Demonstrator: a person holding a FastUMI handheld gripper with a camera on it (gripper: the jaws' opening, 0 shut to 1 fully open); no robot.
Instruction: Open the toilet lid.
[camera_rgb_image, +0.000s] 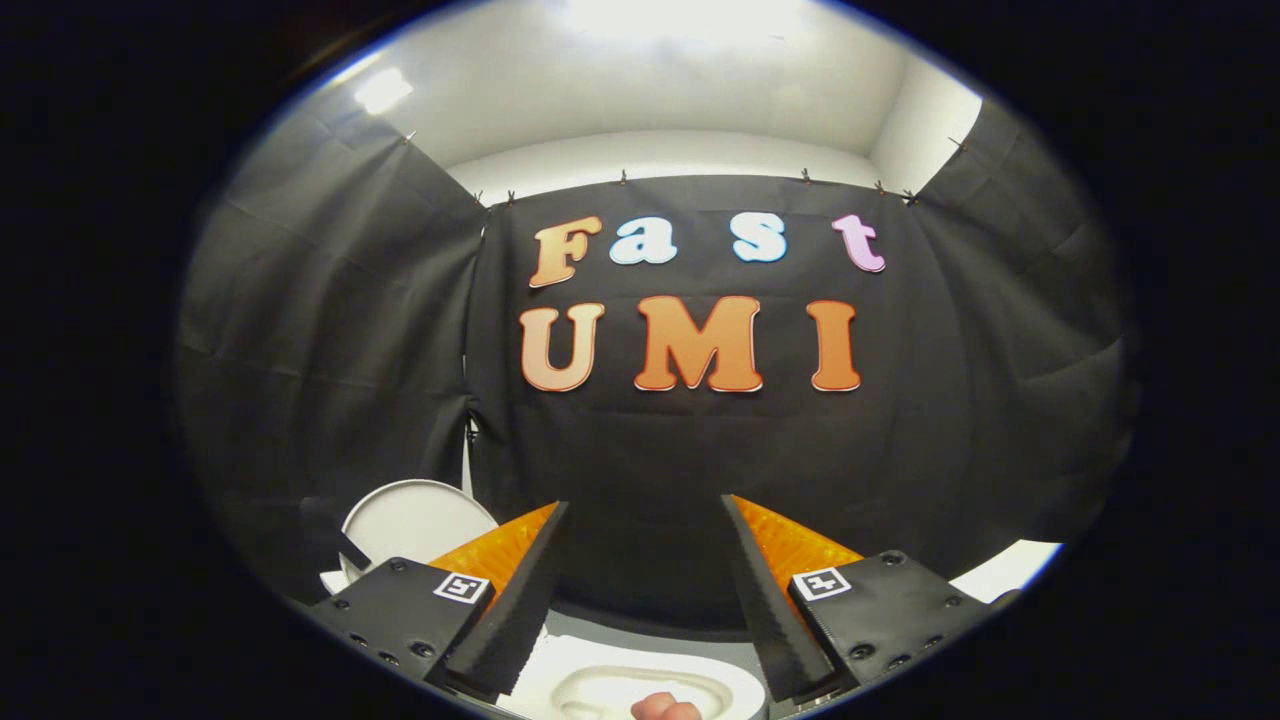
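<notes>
White surface (1005, 570) at booth's foot — white toilet (640, 690) low between fingers.

1. The toilet (640, 690) is cut off low between the spread fingers of the gripper (645, 600).
2. The raised toilet lid (415, 525) is partly hidden behind one finger.
3. A fingertip (665, 708) is cropped.

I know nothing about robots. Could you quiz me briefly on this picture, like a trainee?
1. True or false: the gripper is shut on something.
2. What lies beyond the open fingers? A) black cloth wall B) window C) shelf
3. What colour is the toilet just below the fingers?

Key: 1 false, it is open with nothing between the fingers; 2 A; 3 white.
</notes>
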